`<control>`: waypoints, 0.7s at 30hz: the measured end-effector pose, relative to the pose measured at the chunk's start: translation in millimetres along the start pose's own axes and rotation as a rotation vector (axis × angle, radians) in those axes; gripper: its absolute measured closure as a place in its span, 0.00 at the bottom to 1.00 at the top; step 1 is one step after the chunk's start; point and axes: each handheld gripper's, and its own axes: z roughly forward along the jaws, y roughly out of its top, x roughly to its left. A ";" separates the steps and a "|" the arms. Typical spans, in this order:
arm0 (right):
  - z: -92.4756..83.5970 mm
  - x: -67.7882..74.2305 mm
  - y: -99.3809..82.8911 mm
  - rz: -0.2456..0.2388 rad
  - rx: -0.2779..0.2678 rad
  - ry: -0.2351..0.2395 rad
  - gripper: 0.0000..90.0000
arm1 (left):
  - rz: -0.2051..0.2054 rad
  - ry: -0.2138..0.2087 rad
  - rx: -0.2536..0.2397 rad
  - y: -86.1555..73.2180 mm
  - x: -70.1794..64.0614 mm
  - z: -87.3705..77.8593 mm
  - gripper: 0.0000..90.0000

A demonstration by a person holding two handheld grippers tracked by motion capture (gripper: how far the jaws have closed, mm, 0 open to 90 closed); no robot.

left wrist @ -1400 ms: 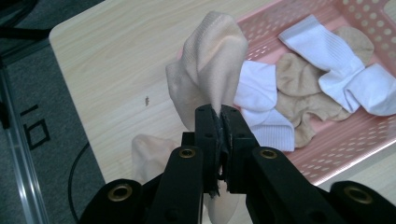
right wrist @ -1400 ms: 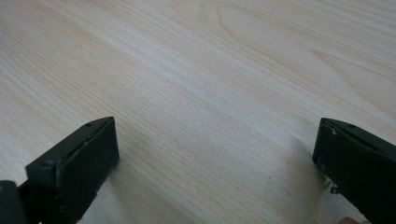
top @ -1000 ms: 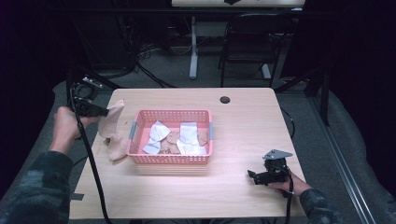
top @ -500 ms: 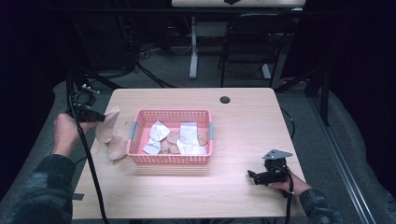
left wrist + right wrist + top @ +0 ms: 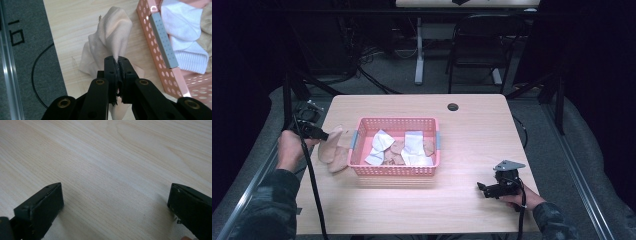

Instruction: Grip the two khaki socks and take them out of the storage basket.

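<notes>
High view: against the picture from a second ago, the left gripper [image 5: 312,131] sits lower and closer to the table's left edge, and the beige sock [image 5: 333,150] it carries now droops lower, with more of its folds bunched on the wooden table [image 5: 472,135] just left of the pink basket [image 5: 394,171]; the right gripper [image 5: 497,189] has not moved, resting near the front right of the table in the person's right hand [image 5: 521,200]. Left gripper view shows the two black jaws pressed together on a pinch of the beige sock [image 5: 113,37], the cloth hanging down between them onto the wood, beside the basket's perforated wall [image 5: 160,67] and its grey handle strip [image 5: 162,40]. Right gripper view shows its jaws spread wide apart over bare wood grain, holding nothing. Inside the basket lie several white socks [image 5: 414,142] mixed with a few tan ones [image 5: 398,148], loosely piled across its floor. A small dark grommet [image 5: 453,107] sits near the table's far edge
</notes>
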 end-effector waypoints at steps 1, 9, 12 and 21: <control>0.0 0.0 0.0 0.000 0.000 0.000 0.00 | -0.003 0.003 0.002 -1.1 0.1 2.7 0.95; 0.6 0.2 -0.3 0.003 -0.008 -0.001 0.00 | -0.042 -0.026 0.057 -10.6 4.6 28.0 0.95; 0.6 0.2 -0.3 0.003 -0.008 -0.001 0.00 | -0.054 -0.033 0.073 -14.4 3.9 36.8 0.95; 0.9 0.5 -0.4 0.009 -0.014 0.003 0.00 | -0.087 -0.057 0.090 -22.4 4.0 54.5 0.91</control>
